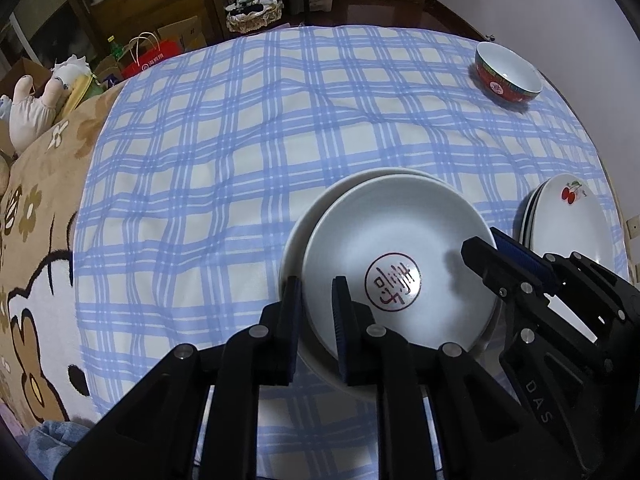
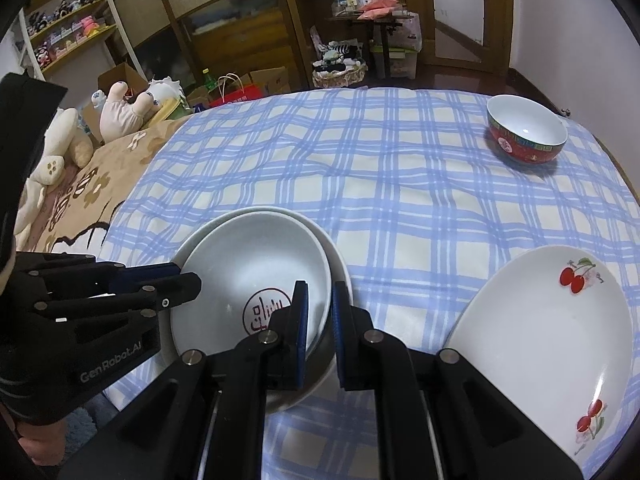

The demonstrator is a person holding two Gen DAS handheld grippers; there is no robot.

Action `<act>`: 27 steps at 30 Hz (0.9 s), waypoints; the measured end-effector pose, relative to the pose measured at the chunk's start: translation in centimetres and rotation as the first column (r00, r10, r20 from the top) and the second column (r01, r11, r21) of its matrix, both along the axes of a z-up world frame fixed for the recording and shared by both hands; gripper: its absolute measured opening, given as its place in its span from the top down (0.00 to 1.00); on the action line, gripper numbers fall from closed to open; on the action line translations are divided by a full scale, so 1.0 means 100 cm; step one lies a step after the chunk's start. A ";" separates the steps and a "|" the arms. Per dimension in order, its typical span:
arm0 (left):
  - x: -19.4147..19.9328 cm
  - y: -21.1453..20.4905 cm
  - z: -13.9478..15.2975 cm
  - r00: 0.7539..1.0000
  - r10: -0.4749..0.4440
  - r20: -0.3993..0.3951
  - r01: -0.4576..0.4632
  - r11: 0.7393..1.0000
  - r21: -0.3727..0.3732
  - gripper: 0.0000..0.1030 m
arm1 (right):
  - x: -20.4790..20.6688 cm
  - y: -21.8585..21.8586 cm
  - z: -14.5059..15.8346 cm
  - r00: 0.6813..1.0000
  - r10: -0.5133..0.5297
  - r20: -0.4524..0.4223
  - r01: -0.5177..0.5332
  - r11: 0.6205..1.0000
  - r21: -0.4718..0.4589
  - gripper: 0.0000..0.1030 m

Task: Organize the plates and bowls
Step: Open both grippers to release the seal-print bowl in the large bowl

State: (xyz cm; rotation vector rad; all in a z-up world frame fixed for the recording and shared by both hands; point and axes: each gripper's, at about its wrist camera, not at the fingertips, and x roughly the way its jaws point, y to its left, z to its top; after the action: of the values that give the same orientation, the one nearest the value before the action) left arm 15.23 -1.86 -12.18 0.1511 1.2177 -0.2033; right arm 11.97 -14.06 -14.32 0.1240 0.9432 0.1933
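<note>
A white bowl (image 1: pixel 400 232) (image 2: pixel 260 256) with a red seal in its bottom sits nested, slightly off-centre, in a second white bowl (image 1: pixel 316 204) (image 2: pixel 342 264) on the blue plaid cloth. My left gripper (image 1: pixel 318 308) (image 2: pixel 186 274) straddles the upper bowl's left rim, one finger inside and one outside, pads against the wall. My right gripper (image 2: pixel 320 316) (image 1: pixel 490 242) is shut on the same bowl's opposite rim. Whether either outer finger also touches the lower bowl is hidden.
A stack of white cherry-print plates (image 1: pixel 568 224) (image 2: pixel 540 320) lies close to the right of the bowls. A red-patterned bowl (image 1: pixel 508 72) (image 2: pixel 526 128) stands at the far right corner. A tan flowered blanket (image 1: pixel 44 208) and plush toys (image 2: pixel 120 112) border the cloth's left side.
</note>
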 end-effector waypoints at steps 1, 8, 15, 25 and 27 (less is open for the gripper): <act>0.000 0.000 0.000 1.000 0.001 0.000 -0.001 1.000 -0.001 0.85 | 0.000 0.000 0.000 1.000 0.002 0.002 -0.002 1.000 -0.003 0.88; -0.006 0.001 0.004 1.000 -0.004 0.021 0.004 1.000 -0.014 0.80 | 0.001 -0.001 0.007 1.000 0.003 0.011 -0.003 1.000 0.004 0.87; -0.009 0.003 0.010 0.999 0.016 0.049 -0.015 1.000 -0.022 0.75 | 0.000 -0.004 0.010 1.000 -0.005 0.022 0.005 1.000 0.003 0.87; -0.015 0.004 0.022 0.995 0.020 0.099 -0.017 0.999 -0.028 0.52 | -0.007 -0.020 0.023 0.997 -0.057 0.046 0.057 0.998 0.005 0.71; -0.018 0.001 0.027 0.993 0.011 0.121 -0.008 1.000 -0.024 0.45 | -0.008 -0.024 0.028 0.996 -0.071 0.058 0.071 0.997 0.012 0.62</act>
State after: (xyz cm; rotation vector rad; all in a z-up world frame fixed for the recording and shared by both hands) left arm 13.42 -1.72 -9.45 0.1357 1.0947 -0.1971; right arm 11.21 -16.51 -11.51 0.1602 0.8784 0.1351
